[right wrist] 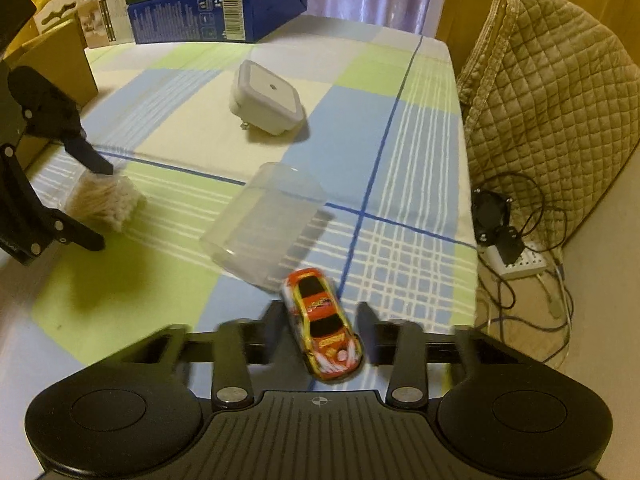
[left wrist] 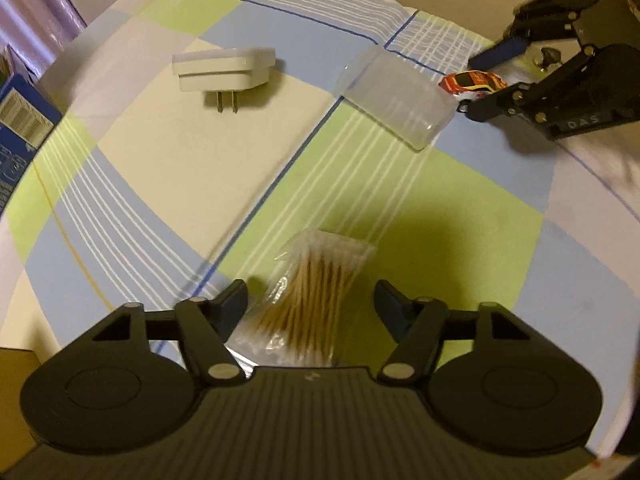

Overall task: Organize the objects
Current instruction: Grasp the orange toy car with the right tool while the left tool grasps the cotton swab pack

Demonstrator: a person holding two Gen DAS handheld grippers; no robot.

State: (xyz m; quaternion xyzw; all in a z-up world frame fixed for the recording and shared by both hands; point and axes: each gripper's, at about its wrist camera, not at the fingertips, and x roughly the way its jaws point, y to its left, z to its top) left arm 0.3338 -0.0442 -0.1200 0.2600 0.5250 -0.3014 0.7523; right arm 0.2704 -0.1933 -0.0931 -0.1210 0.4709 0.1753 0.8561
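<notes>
A clear bag of cotton swabs (left wrist: pixel 312 292) lies on the checked tablecloth between the fingers of my left gripper (left wrist: pixel 312 300), which is open with a gap on each side. From the right wrist view the same bag (right wrist: pixel 108 200) sits inside the left gripper (right wrist: pixel 94 200). A red and yellow toy car (right wrist: pixel 320 320) stands slantwise on the cloth. My right gripper (right wrist: pixel 321 322) is narrowed onto it, its blurred fingers touching both sides. The car (left wrist: pixel 472 80) and right gripper (left wrist: pixel 486 82) appear at the left view's top right.
A clear plastic container (right wrist: pixel 264 224) lies on its side just beyond the car. A white plug-in night light (right wrist: pixel 266 104) lies farther back. Boxes (right wrist: pixel 216 16) line the far edge. Right of the table's edge (right wrist: pixel 464 152) are a quilted cover (right wrist: pixel 552 100) and a power strip (right wrist: pixel 520 264) with cables.
</notes>
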